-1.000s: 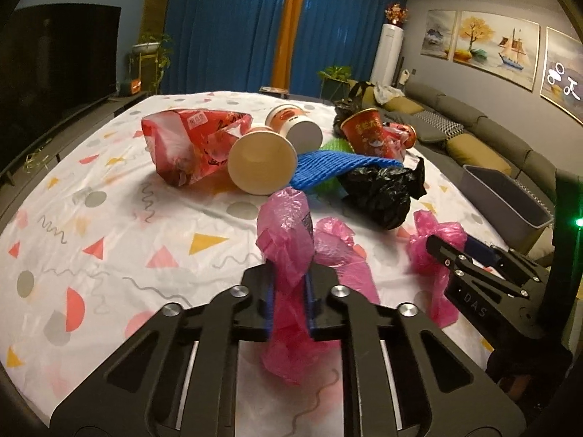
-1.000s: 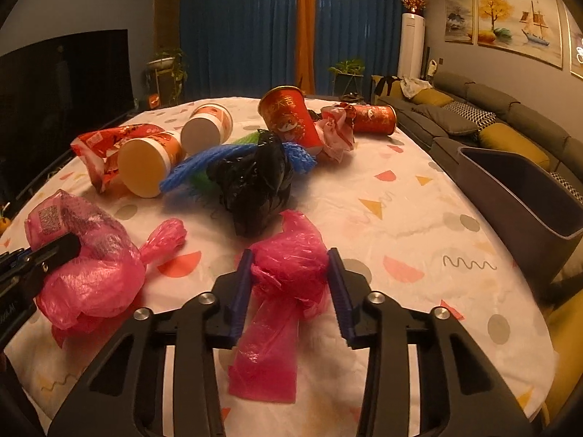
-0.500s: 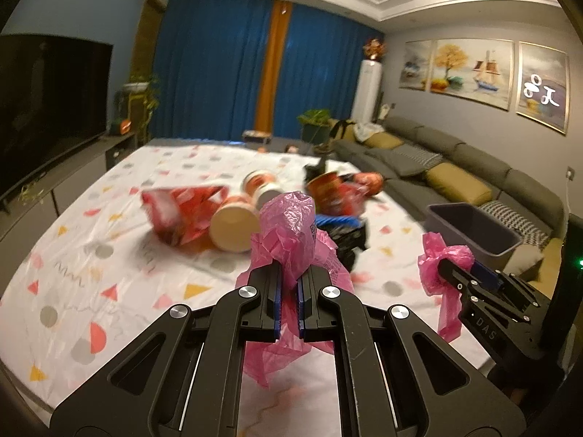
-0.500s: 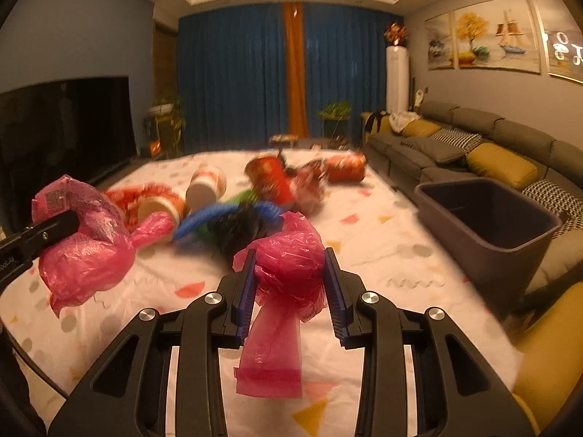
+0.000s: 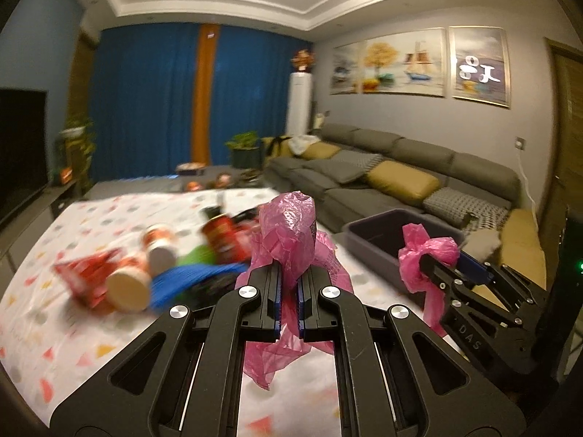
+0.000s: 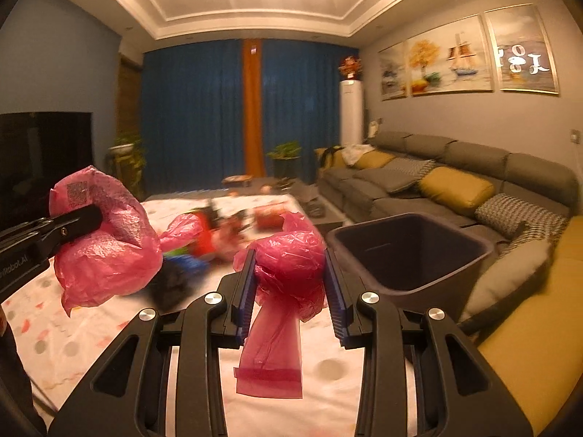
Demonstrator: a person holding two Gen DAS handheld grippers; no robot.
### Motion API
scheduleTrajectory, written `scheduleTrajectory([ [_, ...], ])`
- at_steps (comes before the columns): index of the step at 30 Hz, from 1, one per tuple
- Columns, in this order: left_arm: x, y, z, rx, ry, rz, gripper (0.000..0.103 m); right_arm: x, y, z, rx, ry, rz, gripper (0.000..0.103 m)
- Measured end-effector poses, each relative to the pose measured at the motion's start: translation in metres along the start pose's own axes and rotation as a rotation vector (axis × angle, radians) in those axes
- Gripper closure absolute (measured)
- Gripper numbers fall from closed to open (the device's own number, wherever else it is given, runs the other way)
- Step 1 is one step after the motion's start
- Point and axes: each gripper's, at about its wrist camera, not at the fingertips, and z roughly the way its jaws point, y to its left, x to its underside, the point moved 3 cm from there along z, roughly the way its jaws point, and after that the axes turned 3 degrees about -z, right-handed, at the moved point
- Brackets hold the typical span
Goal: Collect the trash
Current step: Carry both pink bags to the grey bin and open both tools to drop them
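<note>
My left gripper (image 5: pixel 289 284) is shut on a pink plastic bag (image 5: pixel 291 225) and holds it up above the table. That bag also shows in the right wrist view (image 6: pixel 105 247), at the left. My right gripper (image 6: pixel 289 273) is shut on a second pink plastic bag (image 6: pixel 289 258), its tail hanging below the fingers. It also shows in the left wrist view (image 5: pixel 426 255), at the right. A dark grey bin (image 6: pixel 408 255) stands open just right of the table. The trash pile (image 5: pixel 164 266) of red cups, wrappers, blue and black items lies blurred on the table.
The table has a white patterned cloth (image 5: pixel 43 327). A grey sofa with yellow cushions (image 6: pixel 455 189) runs along the right wall behind the bin. A TV (image 5: pixel 22 178) is at the left and blue curtains at the back.
Both grippers have risen from the table with their pink bags. The views tilted up, so the pile now sits lower and farther, and the bin is closer in the right view.
</note>
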Motion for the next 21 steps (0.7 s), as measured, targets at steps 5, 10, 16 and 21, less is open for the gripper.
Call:
scheduleTrajectory([
  [5, -0.017, -0.041, 0.04, 0.067, -0.016, 0.041, 0.098, -0.007, -0.05, 0.015, 0.103, -0.019, 0.03, 0.067],
  [10, -0.028, -0.072, 0.089, 0.137, -0.017, 0.053, 0.098, -0.015, -0.092, 0.035, 0.164, -0.018, 0.056, 0.067],
  [16, -0.034, -0.098, 0.138, 0.192, 0.004, 0.031, 0.098, -0.021, -0.129, 0.064, 0.206, -0.02, 0.076, 0.067],
  [21, -0.032, -0.11, 0.17, 0.237, 0.034, 0.021, 0.098, -0.021, -0.144, 0.084, 0.218, -0.011, 0.099, 0.067],
])
